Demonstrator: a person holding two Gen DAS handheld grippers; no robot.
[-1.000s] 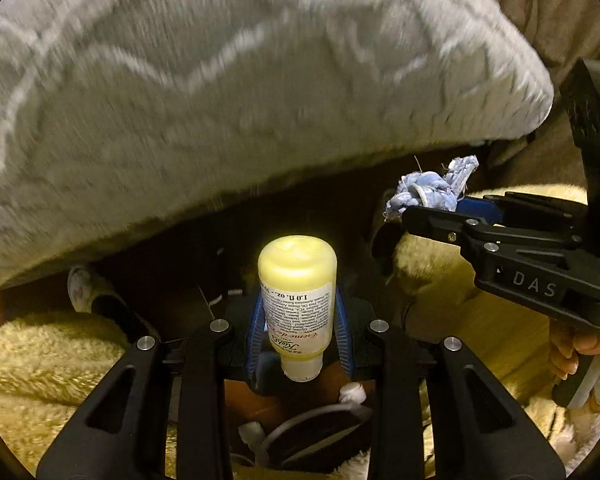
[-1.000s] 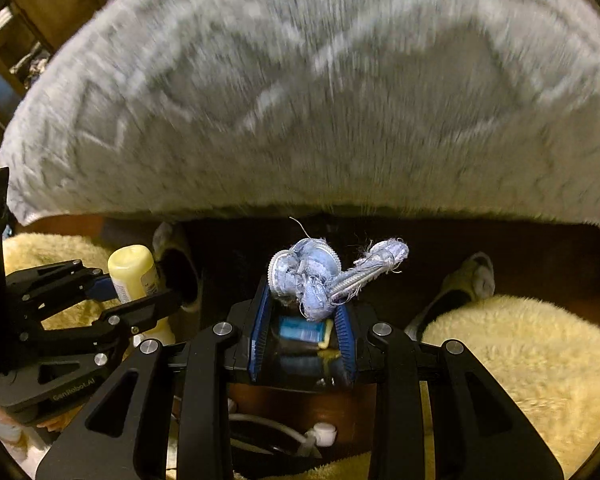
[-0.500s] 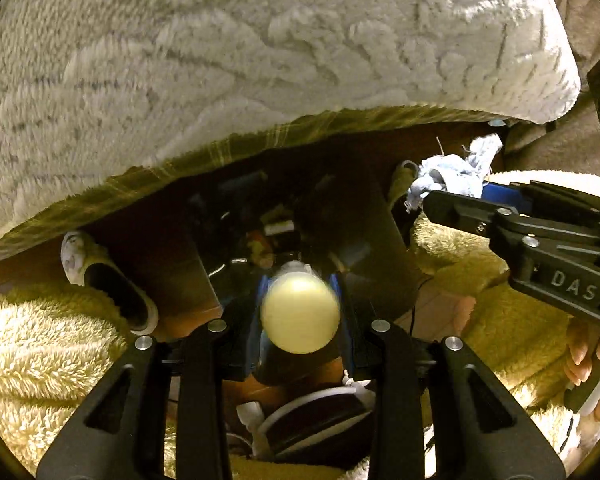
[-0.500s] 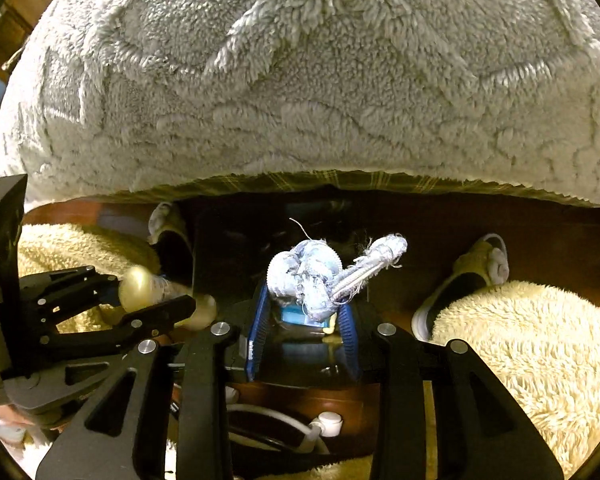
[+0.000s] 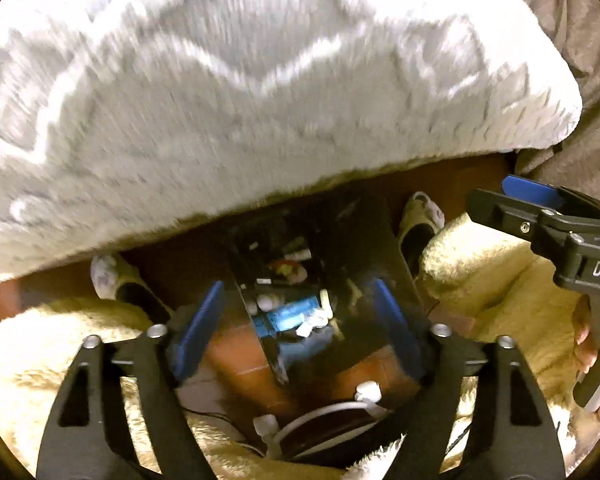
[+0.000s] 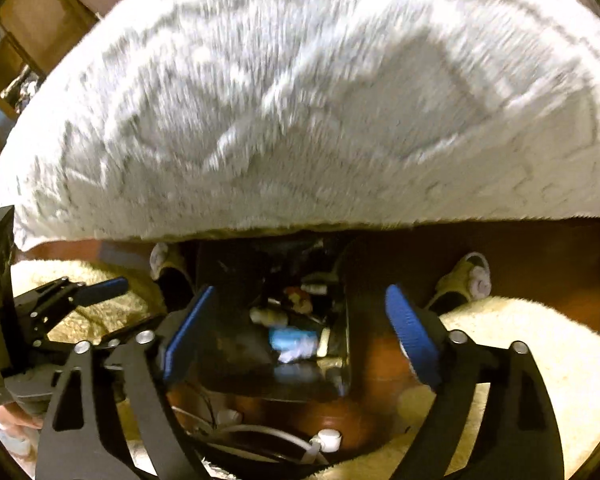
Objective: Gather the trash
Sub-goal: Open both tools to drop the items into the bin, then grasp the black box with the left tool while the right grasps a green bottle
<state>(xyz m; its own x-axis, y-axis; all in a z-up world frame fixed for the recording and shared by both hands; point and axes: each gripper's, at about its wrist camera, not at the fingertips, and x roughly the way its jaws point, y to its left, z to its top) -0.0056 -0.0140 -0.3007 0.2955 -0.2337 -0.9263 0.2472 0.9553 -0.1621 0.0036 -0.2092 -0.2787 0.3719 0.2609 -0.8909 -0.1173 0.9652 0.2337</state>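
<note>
A dark trash bin [image 5: 384, 236] stands on the floor below both grippers, with mixed trash inside: a blue packet [image 5: 296, 314], white scraps and a whitish-blue wad [image 6: 300, 354]. My left gripper [image 5: 296, 328] is open and empty right above the bin. My right gripper [image 6: 300, 328] is open and empty above the same bin [image 6: 220, 264]. The right gripper also shows at the right of the left wrist view [image 5: 540, 208], the left gripper at the left of the right wrist view [image 6: 72, 296].
A grey-white fluffy blanket [image 5: 240, 80] overhangs the far side. Cream fluffy rugs [image 5: 492, 272] lie on both sides of the bin, with slippers [image 5: 420, 216] on the reddish floor. White cables [image 5: 324, 412] lie near the bin's front.
The left gripper has opened and let go of the yellow bottle. The right gripper has opened and let go of the blue-white wad. Both things are gone from the jaws.
</note>
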